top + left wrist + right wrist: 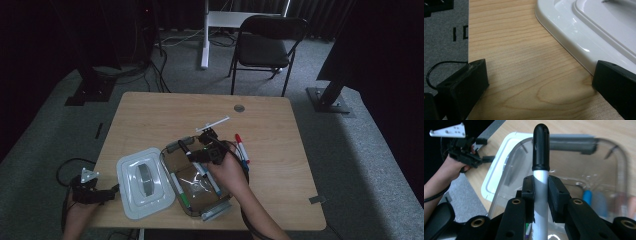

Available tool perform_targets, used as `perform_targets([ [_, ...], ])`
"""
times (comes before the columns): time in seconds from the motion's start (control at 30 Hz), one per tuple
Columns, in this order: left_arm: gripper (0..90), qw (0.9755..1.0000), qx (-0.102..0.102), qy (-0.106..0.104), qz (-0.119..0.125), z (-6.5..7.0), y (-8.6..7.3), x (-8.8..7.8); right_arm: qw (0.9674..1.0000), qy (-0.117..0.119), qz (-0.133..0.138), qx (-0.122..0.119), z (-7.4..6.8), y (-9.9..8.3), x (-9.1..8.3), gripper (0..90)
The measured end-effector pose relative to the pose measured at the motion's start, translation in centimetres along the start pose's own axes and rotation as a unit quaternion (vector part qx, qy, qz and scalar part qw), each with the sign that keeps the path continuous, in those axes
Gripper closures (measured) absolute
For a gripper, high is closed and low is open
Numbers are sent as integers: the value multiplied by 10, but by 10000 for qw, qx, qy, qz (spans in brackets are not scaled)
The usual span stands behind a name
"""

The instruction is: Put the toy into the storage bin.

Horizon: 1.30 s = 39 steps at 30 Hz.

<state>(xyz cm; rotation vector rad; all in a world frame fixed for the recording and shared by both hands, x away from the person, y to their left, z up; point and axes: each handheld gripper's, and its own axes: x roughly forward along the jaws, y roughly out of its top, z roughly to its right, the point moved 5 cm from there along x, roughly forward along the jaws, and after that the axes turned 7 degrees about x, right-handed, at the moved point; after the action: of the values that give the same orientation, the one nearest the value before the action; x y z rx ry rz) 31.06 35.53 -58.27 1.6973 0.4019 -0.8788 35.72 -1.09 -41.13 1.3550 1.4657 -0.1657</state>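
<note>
My right gripper (pixel 194 154) (pixel 541 185) is shut on a marker (pixel 184 146) (pixel 540 152) with a black cap and a pale barrel. It holds the marker over the far end of a clear plastic container (pixel 165 164) (pixel 621 167). Inside the container lie a green-tipped marker (pixel 181 192) and a blue-tipped marker (pixel 213 184). The container's white lid (pixel 145 182) (pixel 574 37) (pixel 496 175) lies flat on the table to its left. My left gripper (pixel 100 194) (pixel 539 75) stands open at the table's left edge, beside the lid's corner, with nothing between its jaws.
A red-capped and a blue-capped marker (pixel 241 147) lie on the table just right of the container. A black folding chair (pixel 265 47) stands beyond the table's far edge. Cables run over the grey carpet (pixel 45 150) at the left.
</note>
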Motion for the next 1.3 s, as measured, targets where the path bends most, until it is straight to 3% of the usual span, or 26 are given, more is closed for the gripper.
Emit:
perform_targets([
  [0.43,8,10000,-2,7,7,0,0,0,9983,20,-582,-36,-12,-12,50,767],
  [0.77,8,10000,-3,5,5,0,0,0,9959,31,-903,-45,-19,-18,74,767],
  [1.3,8,10000,-12,5,6,0,0,0,9877,-136,-1555,-69,-12,-32,102,763],
])
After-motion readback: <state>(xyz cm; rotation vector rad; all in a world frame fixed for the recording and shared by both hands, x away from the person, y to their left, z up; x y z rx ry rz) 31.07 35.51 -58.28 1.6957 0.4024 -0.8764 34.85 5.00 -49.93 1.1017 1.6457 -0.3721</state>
